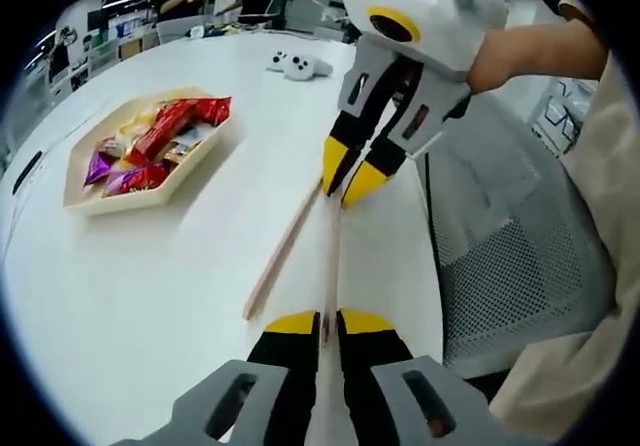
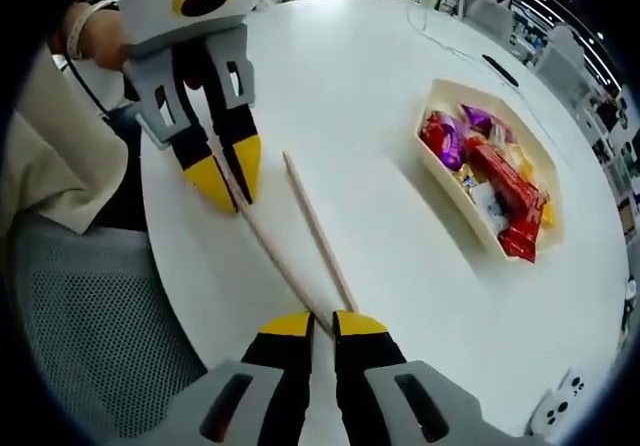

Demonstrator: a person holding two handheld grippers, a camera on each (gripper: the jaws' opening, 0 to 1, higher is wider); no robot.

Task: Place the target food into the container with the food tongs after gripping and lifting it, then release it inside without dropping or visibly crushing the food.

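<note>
White round counter (image 1: 150, 296) in an open office carries a hexagonal wooden tray (image 1: 92, 203) of wrapped snacks (image 1: 160, 138), well apart from both grippers. The left gripper (image 1: 321, 326) and right gripper (image 2: 322, 326) each pinch opposite ends of the wooden tongs (image 2: 300, 236), jaws narrowed onto the sticks, probably to steady and line them up before reaching for food.

tongs (image 2: 300, 241): long pale wood, V-open | tray (image 2: 440, 181): cream, red/purple wrapped snacks (image 2: 495, 181)
</note>
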